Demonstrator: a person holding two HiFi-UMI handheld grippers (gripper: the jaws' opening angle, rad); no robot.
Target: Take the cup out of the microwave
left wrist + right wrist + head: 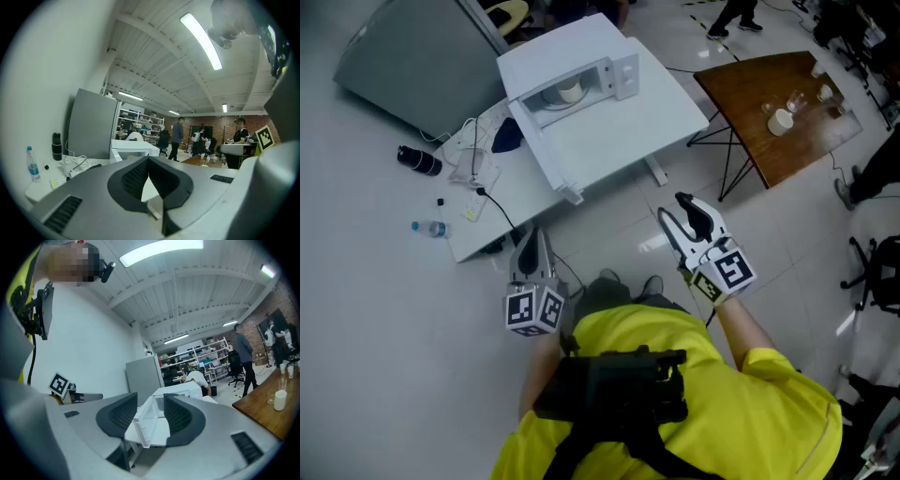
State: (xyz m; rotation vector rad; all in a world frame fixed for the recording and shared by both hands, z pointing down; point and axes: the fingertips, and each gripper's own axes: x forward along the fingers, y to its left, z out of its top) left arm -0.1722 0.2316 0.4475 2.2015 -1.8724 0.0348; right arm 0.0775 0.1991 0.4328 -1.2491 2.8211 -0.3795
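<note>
The cup (pixel 570 91) sits inside the open microwave (pixel 623 71) at twelve o'clock; left tool (pixel 532 236) clenched empty, right tool (pixel 673 208) released, empty.

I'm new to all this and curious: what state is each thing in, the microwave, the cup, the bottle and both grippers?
Microwave: door swung open.
Cup: upright, inside the microwave.
Water bottle: upright on the table.
Left gripper: shut, empty.
Right gripper: open, empty.

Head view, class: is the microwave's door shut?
No: the microwave has its door swung wide open, and the cup shows inside the cavity.
</note>
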